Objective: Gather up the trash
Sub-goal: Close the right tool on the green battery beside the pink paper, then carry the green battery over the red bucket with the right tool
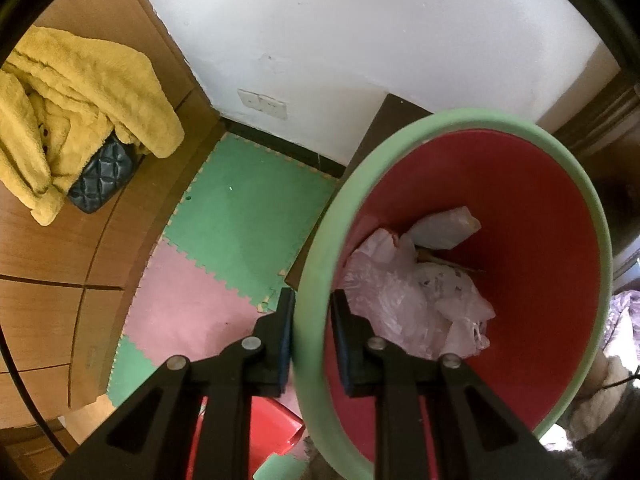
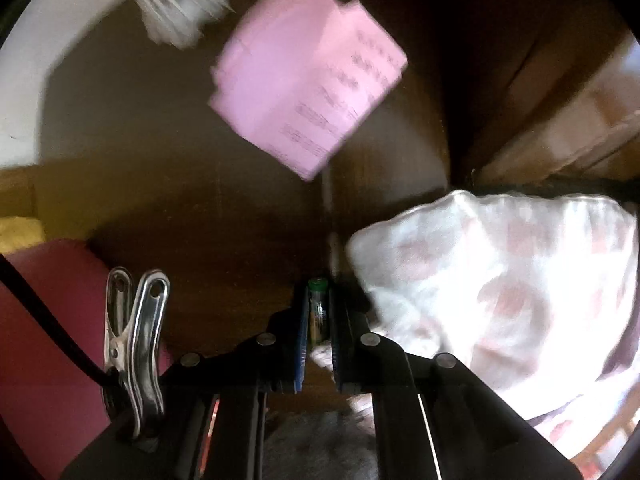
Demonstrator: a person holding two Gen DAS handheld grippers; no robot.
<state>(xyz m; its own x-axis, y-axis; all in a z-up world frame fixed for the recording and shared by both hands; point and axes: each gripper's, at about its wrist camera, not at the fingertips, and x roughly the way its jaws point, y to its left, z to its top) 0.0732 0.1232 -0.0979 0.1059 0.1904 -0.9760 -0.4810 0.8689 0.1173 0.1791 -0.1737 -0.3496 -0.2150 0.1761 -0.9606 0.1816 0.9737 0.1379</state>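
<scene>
A trash bin with a pale green rim (image 1: pixel 400 136) and a red inside hangs tilted over the floor. My left gripper (image 1: pixel 312 300) is shut on its near rim, one finger outside and one inside. Crumpled pinkish plastic bags and paper (image 1: pixel 400 296) lie in the bottom. In the right wrist view, my right gripper (image 2: pixel 318 292) is shut on a small green-topped battery (image 2: pixel 318 308), which stands lengthwise between the blue pads over a dark wooden surface (image 2: pixel 200 200). A printed pink paper sheet (image 2: pixel 308 76) lies farther ahead.
A white shuttlecock (image 2: pixel 176 0) sits at the top left; a metal clip (image 2: pixel 136 340) is at the left and a white cloth with pink patches (image 2: pixel 500 288) at the right. Under the bin are green and pink foam mats (image 1: pixel 248 208). A yellow coat (image 1: pixel 80 100) over a quilted bag (image 1: pixel 104 176) lies on a wooden cabinet.
</scene>
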